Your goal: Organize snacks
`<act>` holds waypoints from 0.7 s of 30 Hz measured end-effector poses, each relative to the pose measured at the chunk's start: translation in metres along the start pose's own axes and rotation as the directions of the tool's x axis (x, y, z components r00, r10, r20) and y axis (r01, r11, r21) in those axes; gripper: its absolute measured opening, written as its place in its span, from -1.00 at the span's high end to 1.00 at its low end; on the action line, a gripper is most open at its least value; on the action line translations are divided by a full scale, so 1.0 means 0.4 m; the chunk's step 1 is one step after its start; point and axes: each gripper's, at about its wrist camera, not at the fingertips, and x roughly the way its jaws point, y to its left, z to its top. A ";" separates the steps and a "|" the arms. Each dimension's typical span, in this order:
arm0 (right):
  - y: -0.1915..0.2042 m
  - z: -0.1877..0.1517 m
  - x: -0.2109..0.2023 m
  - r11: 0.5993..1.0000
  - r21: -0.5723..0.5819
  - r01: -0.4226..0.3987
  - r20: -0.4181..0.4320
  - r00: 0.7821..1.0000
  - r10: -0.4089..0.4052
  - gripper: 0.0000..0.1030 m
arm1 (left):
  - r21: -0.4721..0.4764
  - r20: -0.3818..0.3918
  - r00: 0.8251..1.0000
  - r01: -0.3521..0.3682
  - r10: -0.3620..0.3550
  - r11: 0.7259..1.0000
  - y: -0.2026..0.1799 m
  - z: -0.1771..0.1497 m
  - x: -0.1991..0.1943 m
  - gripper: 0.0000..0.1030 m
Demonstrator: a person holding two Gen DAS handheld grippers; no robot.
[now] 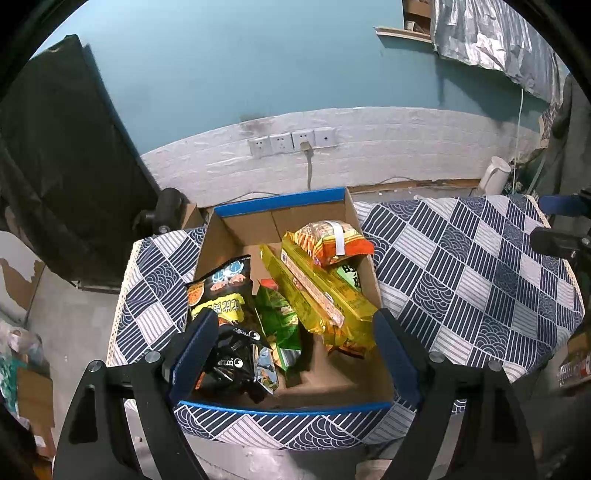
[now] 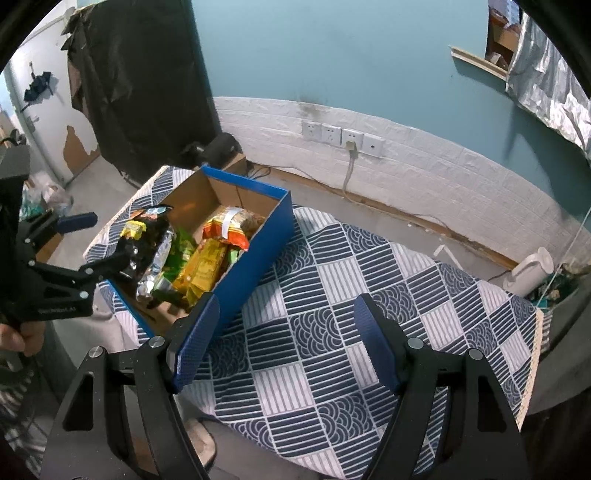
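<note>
Both grippers, left gripper (image 1: 295, 332) and right gripper (image 2: 286, 328), are standing wide and empty; we are hovering over the box (image 1: 280, 201), so lift packets gently, one at a time.

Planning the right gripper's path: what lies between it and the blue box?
Only bare patterned tablecloth separates the right gripper from the blue box, seen in the right wrist view.

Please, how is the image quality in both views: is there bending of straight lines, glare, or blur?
Left wrist view: strong fisheye bending, the white brick wall band curves like an arch; black corners; the crinkled silver foil sheet shows glare. Right wrist view: same bending and dark corners; the blue cardboard box of snacks looks sharp, no motion blur.
</note>
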 end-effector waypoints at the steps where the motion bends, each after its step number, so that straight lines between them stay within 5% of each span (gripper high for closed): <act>1: 0.000 0.001 0.001 1.000 -0.001 0.000 -0.001 1.000 0.000 -0.47 | 0.001 -0.001 1.000 0.000 0.000 1.000 -0.001 0.000 0.001 -0.68; 21: 0.010 -0.003 0.011 1.000 -0.004 -0.004 -0.009 1.000 0.004 -0.47 | -0.002 -0.009 1.000 0.005 -0.005 1.000 -0.001 -0.004 0.012 -0.68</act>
